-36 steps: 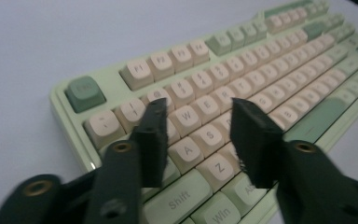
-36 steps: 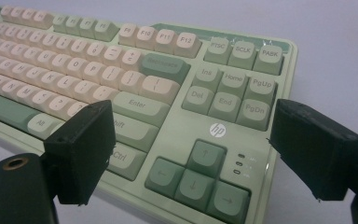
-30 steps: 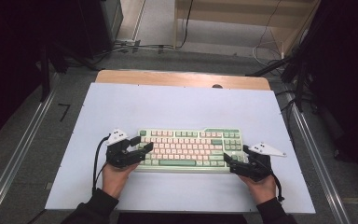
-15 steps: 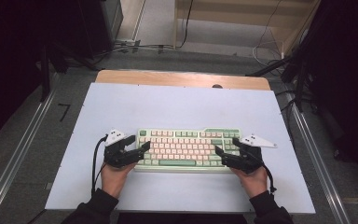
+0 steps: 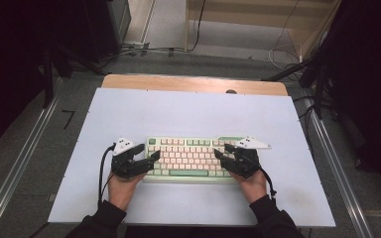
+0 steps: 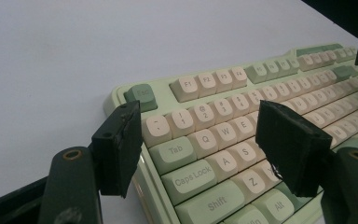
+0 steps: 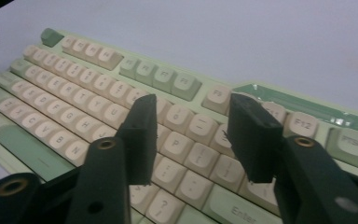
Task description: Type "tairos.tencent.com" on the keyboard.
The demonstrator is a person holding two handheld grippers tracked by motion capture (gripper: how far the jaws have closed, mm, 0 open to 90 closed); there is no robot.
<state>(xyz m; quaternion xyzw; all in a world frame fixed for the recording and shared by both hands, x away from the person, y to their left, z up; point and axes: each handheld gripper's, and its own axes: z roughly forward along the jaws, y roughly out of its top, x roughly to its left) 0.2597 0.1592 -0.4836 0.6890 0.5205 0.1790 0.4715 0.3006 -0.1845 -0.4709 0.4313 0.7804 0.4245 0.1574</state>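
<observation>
High view: both grippers, left (image 5: 146, 156) and right (image 5: 222, 153), hover with fingers spread, holding nothing, over the keyboard (image 5: 188, 158); an uneven end grab could skew it across the bench (image 5: 193, 114).

A bench (image 5: 129, 114) with a pale lavender-white top stands on a grey floor (image 5: 25, 163), a strip of bare wood showing along its far edge (image 5: 193, 83). A keyboard (image 5: 188, 154) in mint green with cream and green keys lies flat on the near half of the bench, its long side parallel to the front edge, roughly centred left to right. The surface around it is bare and evenly lit. A small dark spot (image 5: 231, 91) sits at the far edge, where top meets wood.
</observation>
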